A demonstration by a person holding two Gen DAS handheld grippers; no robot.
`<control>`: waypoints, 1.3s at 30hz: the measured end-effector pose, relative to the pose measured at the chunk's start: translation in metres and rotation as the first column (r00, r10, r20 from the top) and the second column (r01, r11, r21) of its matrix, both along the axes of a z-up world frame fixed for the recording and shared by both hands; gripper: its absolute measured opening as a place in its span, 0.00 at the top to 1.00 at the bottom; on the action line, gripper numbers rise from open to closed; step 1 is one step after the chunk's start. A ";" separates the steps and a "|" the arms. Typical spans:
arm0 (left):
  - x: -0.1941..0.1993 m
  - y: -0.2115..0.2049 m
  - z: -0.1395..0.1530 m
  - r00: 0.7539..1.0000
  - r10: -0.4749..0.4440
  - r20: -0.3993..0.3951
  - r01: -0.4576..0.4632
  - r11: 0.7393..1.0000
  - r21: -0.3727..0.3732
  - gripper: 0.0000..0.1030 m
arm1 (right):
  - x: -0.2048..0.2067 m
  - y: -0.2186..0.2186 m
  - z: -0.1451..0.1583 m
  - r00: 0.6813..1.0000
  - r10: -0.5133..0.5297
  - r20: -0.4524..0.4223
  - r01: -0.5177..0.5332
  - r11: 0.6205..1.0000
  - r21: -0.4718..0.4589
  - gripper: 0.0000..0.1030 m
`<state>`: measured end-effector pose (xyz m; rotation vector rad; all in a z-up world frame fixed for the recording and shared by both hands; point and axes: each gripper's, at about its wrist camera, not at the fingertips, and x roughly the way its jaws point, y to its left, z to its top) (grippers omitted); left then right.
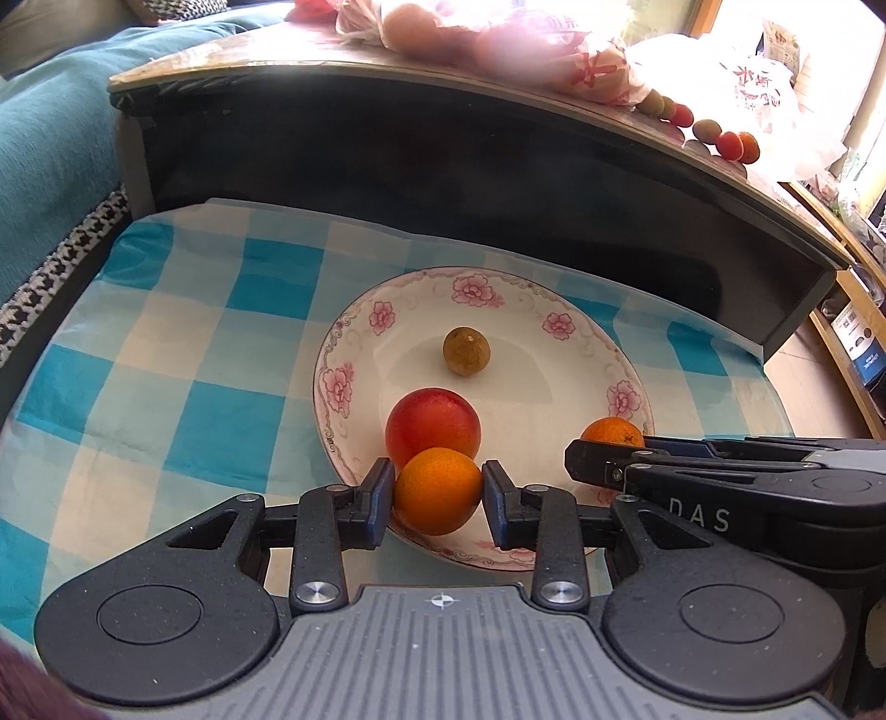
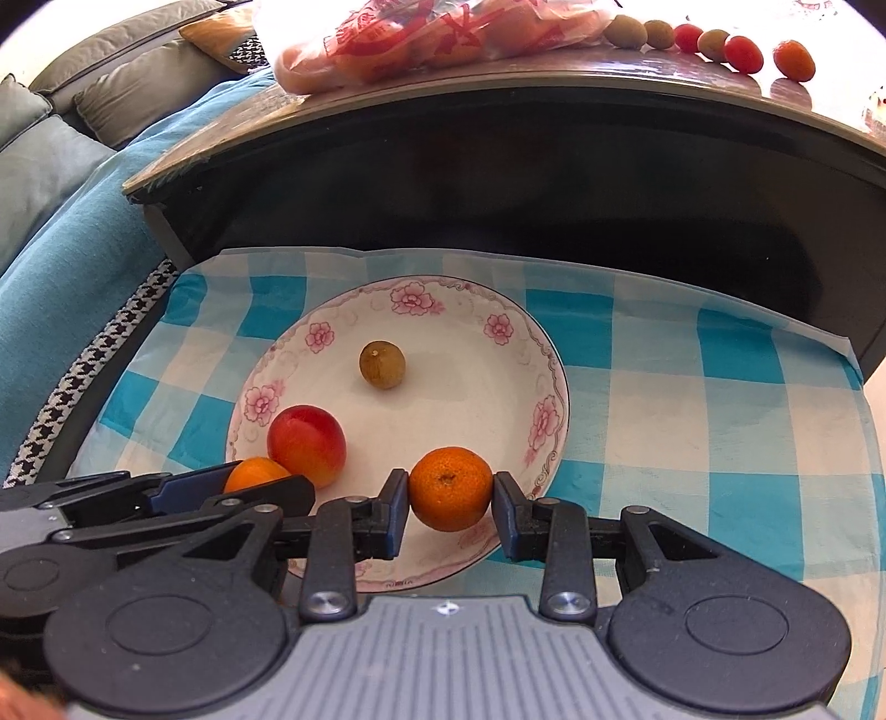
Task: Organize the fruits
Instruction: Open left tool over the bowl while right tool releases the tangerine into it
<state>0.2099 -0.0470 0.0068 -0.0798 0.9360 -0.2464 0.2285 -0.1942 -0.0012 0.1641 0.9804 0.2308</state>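
Note:
A white floral plate (image 1: 531, 382) (image 2: 470, 382) lies on a blue checked cloth. On it are a brown longan (image 1: 467, 350) (image 2: 382, 365) and a red-orange round fruit (image 1: 433, 426) (image 2: 307, 443). My left gripper (image 1: 437, 490) is shut on a small orange (image 1: 437, 490) over the plate's near rim; that orange shows in the right wrist view (image 2: 252, 475). My right gripper (image 2: 449, 490) is shut on another small orange (image 2: 449, 487) over the plate's near edge; it shows partly hidden in the left wrist view (image 1: 612, 431).
A dark raised table (image 1: 443, 155) stands behind the cloth (image 1: 166, 387). On its top lie a bag of fruit (image 2: 432, 39) and a row of small red, green and orange fruits (image 2: 720, 47). A teal sofa (image 1: 50, 144) is at the left.

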 end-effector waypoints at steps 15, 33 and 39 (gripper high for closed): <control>-0.002 0.004 0.012 0.999 0.021 0.026 -0.020 1.000 -0.018 0.55 | -0.002 -0.004 0.011 0.999 -0.022 0.035 0.022 0.999 0.024 0.65; -0.029 0.016 0.046 0.995 0.024 0.099 -0.022 1.000 -0.018 0.44 | -0.027 -0.004 0.040 0.996 -0.023 0.088 0.020 0.999 0.035 0.62; -0.038 0.029 0.052 0.993 0.047 0.106 -0.045 0.999 -0.027 0.43 | -0.039 -0.005 0.050 0.994 -0.024 0.104 0.019 0.999 0.046 0.61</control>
